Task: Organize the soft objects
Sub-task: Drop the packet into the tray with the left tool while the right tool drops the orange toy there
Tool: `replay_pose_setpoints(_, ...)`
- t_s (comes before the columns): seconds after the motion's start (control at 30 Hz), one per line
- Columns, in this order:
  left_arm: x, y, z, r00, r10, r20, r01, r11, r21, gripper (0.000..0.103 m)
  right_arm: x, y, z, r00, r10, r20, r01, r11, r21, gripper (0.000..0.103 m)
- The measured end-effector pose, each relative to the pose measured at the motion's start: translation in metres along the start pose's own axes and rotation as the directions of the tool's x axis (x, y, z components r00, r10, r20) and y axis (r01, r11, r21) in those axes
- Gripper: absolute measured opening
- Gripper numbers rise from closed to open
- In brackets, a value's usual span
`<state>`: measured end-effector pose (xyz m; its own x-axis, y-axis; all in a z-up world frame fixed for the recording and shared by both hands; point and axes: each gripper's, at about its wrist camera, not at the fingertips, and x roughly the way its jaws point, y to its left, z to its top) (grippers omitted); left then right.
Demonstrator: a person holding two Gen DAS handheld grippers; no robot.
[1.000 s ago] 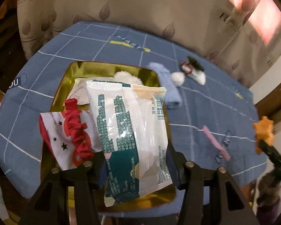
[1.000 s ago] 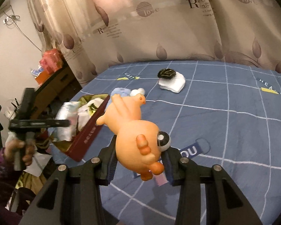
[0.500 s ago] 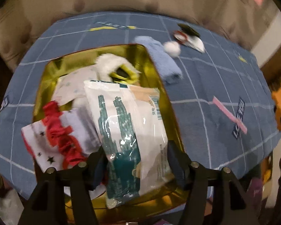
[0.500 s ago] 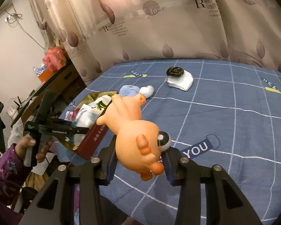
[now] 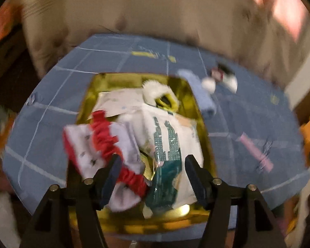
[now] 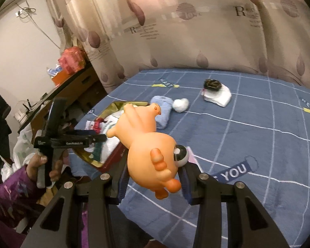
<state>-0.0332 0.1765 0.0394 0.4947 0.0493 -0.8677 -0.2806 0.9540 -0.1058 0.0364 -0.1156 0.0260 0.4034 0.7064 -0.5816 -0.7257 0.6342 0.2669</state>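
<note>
In our right hand-held gripper (image 6: pixel 153 183) we hold an orange rubber chicken toy (image 6: pixel 148 148), pinched between both fingers above the blue checked cloth (image 6: pixel 248 136) covering the bench. Our left hand-held gripper (image 5: pixel 152 174) hangs over the gold tin (image 5: pixel 204 136), fingers spread apart and gripping nothing; the view is blurred. A white and green tissue pack (image 5: pixel 171 150) and a star-print cloth with red frill (image 5: pixel 105 144) lie piled in the tin below. A rolled blue towel (image 6: pixel 162 112) lies just beside the tin, with a white pompom (image 6: pixel 180 104) at its end and folded white socks (image 6: pixel 218 96) farther back
</note>
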Motion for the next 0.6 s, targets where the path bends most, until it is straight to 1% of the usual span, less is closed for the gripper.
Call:
replay_pose_setpoints(0.07, -0.023, 0.014, -0.011, 0.997, -0.038, 0.074, 0.046, 0.994, -0.102, 0.065, 0.006, 0.010, 0.006, 1.000, 0.015, -0.007, -0.015, 1.000, -0.025, 0.039)
replay_pose_setpoints(0.1, -0.034, 0.016, -0.017, 0.993, -0.030, 0.110, 0.045, 0.991, -0.129, 0.066, 0.011, 0.015, 0.010, 1.000, 0.029, -0.011, -0.029, 0.999, -0.037, 0.040)
replay_pose_setpoints(0.17, -0.051, 0.017, -0.029, 0.988, 0.039, 0.150, -0.014, 0.986, -0.165, 0.066, 0.026, 0.030, 0.022, 0.997, 0.074, -0.027, -0.075, 0.996, -0.056, 0.040)
replay_pose_setpoints(0.2, -0.059, 0.015, -0.037, 0.983, 0.089, 0.162, -0.059, 0.982, -0.180, 0.066, 0.033, 0.035, 0.027, 0.995, 0.089, -0.036, -0.092, 0.994, -0.063, 0.040)
replay_pose_setpoints(0.27, -0.074, 0.011, -0.054, 0.967, 0.159, 0.197, -0.123, 0.975, -0.185, 0.066, 0.057, 0.051, 0.043, 0.990, 0.130, -0.061, -0.135, 0.988, -0.078, 0.040)
replay_pose_setpoints(0.33, -0.085, 0.010, -0.064, 0.953, 0.190, 0.238, -0.148, 0.972, -0.185, 0.066, 0.089, 0.065, 0.062, 0.981, 0.168, -0.098, -0.176, 0.981, -0.079, 0.040)
replay_pose_setpoints(0.37, -0.088, 0.011, -0.067, 0.947, 0.194, 0.257, -0.150, 0.972, -0.182, 0.066, 0.101, 0.070, 0.068, 0.976, 0.186, -0.112, -0.194, 0.978, -0.073, 0.040)
replay_pose_setpoints(0.43, -0.088, 0.014, -0.069, 0.943, 0.210, 0.257, -0.162, 0.967, -0.195, 0.066, 0.138, 0.083, 0.083, 0.967, 0.201, -0.157, -0.213, 0.975, -0.058, 0.040)
replay_pose_setpoints(0.47, -0.086, 0.020, -0.070, 0.945, 0.206, 0.253, -0.153, 0.965, -0.214, 0.066, 0.151, 0.089, 0.086, 0.965, 0.195, -0.176, -0.209, 0.976, -0.060, 0.040)
replay_pose_setpoints(0.5, -0.086, 0.022, -0.070, 0.945, 0.203, 0.255, -0.147, 0.964, -0.223, 0.066, 0.170, 0.096, 0.089, 0.964, 0.176, -0.197, -0.192, 0.979, -0.065, 0.040)
replay_pose_setpoints(0.57, -0.084, 0.028, -0.069, 0.941, 0.244, 0.236, -0.186, 0.953, -0.240, 0.066, 0.198, 0.105, 0.093, 0.960, 0.150, -0.238, -0.169, 0.984, -0.060, 0.040)
replay_pose_setpoints(0.6, -0.084, 0.031, -0.068, 0.940, 0.249, 0.233, -0.190, 0.950, -0.249, 0.066, 0.211, 0.110, 0.094, 0.957, 0.139, -0.253, -0.157, 0.986, -0.055, 0.040)
